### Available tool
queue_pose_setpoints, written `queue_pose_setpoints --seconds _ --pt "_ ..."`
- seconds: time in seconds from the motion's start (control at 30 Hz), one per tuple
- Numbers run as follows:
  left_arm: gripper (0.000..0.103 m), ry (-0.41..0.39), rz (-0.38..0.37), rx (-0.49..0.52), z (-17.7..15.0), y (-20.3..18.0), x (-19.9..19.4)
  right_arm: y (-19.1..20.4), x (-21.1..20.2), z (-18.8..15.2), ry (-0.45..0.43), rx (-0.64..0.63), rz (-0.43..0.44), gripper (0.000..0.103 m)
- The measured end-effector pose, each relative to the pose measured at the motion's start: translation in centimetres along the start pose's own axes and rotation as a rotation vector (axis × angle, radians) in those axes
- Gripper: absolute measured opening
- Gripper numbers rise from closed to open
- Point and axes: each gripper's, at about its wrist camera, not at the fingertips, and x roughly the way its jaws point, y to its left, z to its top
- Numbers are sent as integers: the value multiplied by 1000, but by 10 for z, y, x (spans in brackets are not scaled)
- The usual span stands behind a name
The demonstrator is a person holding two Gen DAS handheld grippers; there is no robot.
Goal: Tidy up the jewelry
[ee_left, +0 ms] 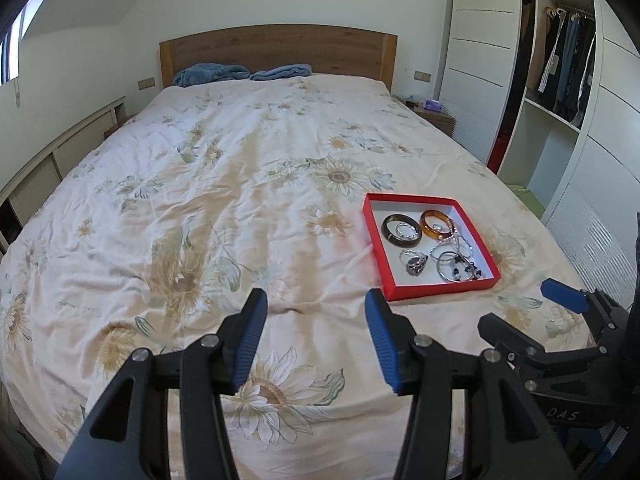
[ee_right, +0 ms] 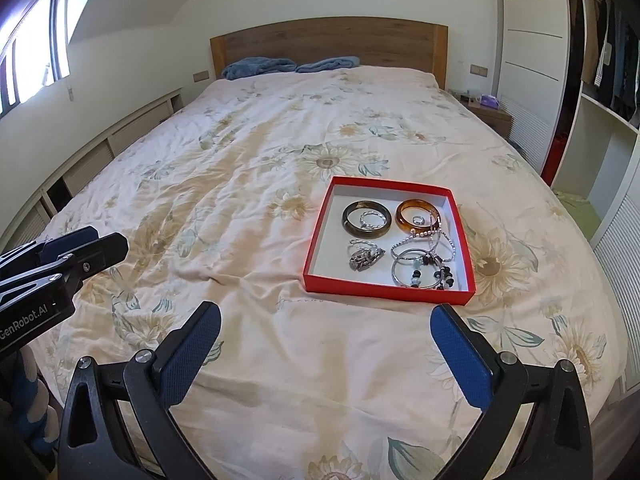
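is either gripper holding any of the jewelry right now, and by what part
Nothing is held. The left gripper and right gripper are open and empty above the bedspread; the jewelry lies in the red box.

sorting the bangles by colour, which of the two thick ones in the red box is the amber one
The amber bangle is the translucent orange-brown one on the right of the far row in the red box, a small ring inside it. The dark bangle on its left is near-black.
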Motion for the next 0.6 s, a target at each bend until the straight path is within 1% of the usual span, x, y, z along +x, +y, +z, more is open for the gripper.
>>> queue_pose_setpoints --seconds 0.33,0.47,0.6 --pt "49 16 9 -6 -6 4 7 4 0 -1 4 -8 -20 103" --pt "49 30 21 -9 -10 7 12 4 1 -1 13 -15 -77 103" --pt "49 45 38 -9 -15 8 15 2 -2 -2 8 -13 -116 103"
